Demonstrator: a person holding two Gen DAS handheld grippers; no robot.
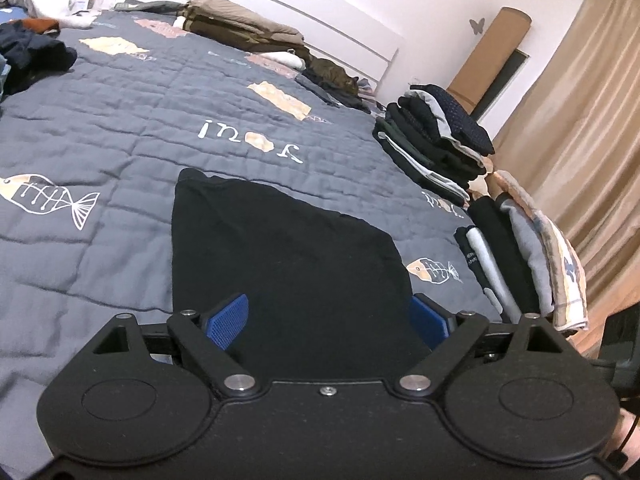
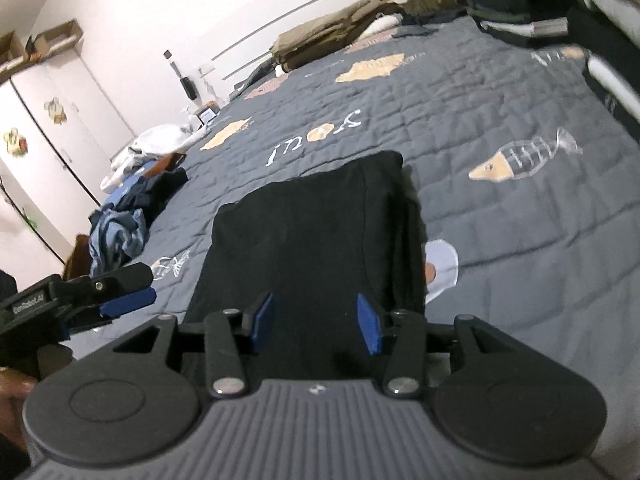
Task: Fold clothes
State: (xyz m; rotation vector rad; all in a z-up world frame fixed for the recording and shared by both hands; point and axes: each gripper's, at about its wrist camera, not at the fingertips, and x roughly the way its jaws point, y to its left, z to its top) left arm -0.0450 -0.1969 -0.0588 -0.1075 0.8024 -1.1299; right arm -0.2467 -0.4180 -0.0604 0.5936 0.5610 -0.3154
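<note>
Lying at about nine o'clock on the quilt (image 1: 120, 128), seen from the left wrist view, is a loose heap of unfolded clothes (image 1: 32, 54), dark and rumpled, with pale items behind it at eleven o'clock. At the centre, toward six o'clock, the black garment (image 1: 280, 264) rests flat on the quilt in a narrowed, layered shape, its edges doubled over. The left gripper (image 1: 328, 320) sits just at its near edge with jaws spread wide and nothing between them. The right gripper (image 2: 316, 322) hovers over the same near edge, jaws apart and empty. At two to three o'clock a tall stack of folded clothes (image 1: 436, 148) stands, with a second folded row (image 1: 520, 256) beside it.

As a judgement, much of the laundry already lies folded; the black garment looks partly or nearly folded, possibly wanting one more fold or a move to the stack, and the heap remains.
</note>
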